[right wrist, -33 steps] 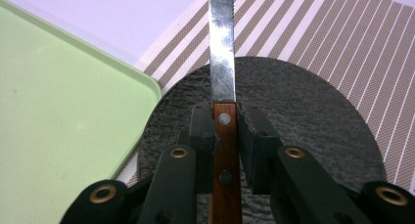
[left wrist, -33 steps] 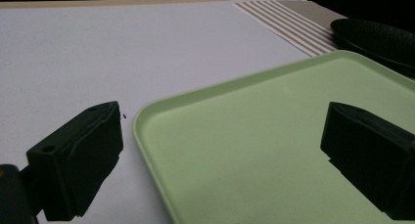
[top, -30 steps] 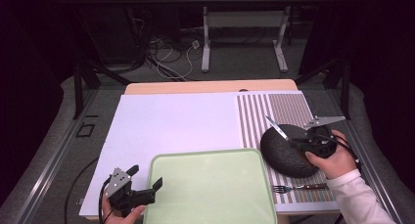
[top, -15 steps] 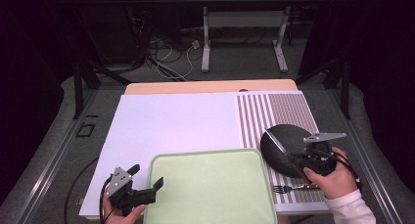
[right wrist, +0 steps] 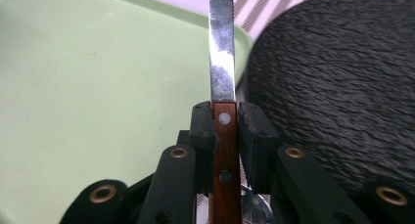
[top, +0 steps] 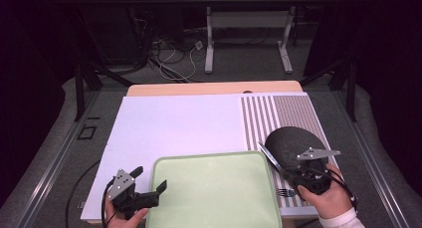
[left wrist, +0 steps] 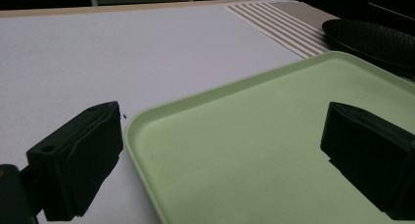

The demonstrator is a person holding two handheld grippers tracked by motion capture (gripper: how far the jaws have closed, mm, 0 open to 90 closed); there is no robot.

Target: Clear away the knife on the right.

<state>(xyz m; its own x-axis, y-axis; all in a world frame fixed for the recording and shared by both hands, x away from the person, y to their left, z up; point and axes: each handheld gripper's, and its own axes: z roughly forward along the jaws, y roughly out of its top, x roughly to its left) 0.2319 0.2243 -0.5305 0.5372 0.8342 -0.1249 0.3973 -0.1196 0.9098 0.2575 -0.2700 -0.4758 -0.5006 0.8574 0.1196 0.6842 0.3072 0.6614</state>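
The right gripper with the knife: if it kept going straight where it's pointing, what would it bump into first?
Probably the green tray. The right gripper holds the knife, whose blade already points over the tray's rim, the dark plate beside it. Its height above is unclear.

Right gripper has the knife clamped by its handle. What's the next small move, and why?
Probably carry the knife a little further over the green tray and lower it before opening. The right gripper grips the wooden handle, the blade points toward the tray's near corner beside the dark plate, and the tray's surface is bare. The left gripper sits open at the tray's other edge, out of the way.
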